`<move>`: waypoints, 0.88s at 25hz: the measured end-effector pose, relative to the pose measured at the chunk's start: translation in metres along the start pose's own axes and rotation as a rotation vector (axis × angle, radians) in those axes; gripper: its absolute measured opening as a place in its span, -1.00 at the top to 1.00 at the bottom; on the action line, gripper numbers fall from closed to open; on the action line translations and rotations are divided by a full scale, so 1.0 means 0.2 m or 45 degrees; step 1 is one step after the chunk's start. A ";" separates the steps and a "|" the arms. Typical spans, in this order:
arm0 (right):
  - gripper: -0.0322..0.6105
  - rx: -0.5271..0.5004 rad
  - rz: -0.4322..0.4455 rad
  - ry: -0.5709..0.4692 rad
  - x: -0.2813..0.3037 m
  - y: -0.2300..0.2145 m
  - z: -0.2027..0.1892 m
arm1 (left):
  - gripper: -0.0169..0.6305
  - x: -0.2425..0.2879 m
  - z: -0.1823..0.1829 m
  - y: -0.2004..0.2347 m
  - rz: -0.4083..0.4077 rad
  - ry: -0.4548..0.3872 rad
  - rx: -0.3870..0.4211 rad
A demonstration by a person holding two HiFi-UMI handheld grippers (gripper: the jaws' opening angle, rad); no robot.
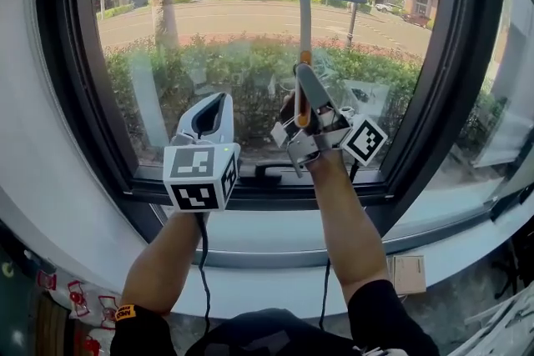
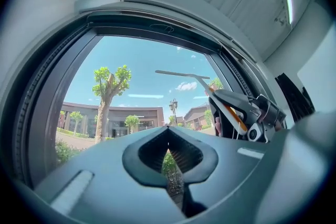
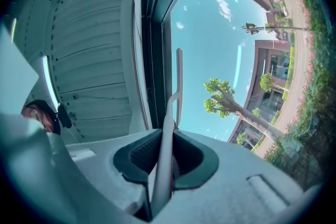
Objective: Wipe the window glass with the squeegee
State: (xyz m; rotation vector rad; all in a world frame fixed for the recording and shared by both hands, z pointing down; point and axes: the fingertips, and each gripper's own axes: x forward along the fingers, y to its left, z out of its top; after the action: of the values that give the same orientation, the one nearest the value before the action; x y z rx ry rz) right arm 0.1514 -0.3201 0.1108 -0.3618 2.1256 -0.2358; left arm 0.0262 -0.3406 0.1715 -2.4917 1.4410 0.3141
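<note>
2 tools, 1 squeegee, 1 pane.

Right tool (image 1: 307, 108): clenched on the handle of the squeegee (image 1: 305, 25). The blade is level and high on the window glass (image 1: 209, 29), apparently touching it.

Left tool (image 1: 209, 119): jaws together on nothing, low near the sill (image 1: 275, 225).

Step in hand, as I judge it: start of a wiping stroke. The next move likely calls for a steady downward pull, with the blade flat to the glass.

Head view: down at window glass (image 1: 250, 54). Left gripper view, right gripper view: near, upward thru it.
</note>
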 end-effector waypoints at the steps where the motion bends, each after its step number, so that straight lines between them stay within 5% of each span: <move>1: 0.75 0.003 0.001 0.002 -0.02 0.00 -0.01 | 0.89 0.01 -0.03 0.00 0.006 0.011 -0.001; 10: 0.75 0.067 -0.063 0.014 -0.37 -0.07 -0.19 | 0.89 -0.07 -0.28 -0.08 0.022 0.052 -0.066; 22: 0.74 0.173 -0.237 0.033 -0.89 -0.18 -0.47 | 0.89 -0.26 -0.78 -0.20 0.006 0.234 -0.102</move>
State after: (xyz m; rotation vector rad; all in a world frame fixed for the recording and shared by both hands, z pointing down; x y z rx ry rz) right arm 0.1723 -0.2900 0.3123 -0.4789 2.0893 -0.4923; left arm 0.0447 -0.3279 0.3399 -2.6415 1.5309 0.1500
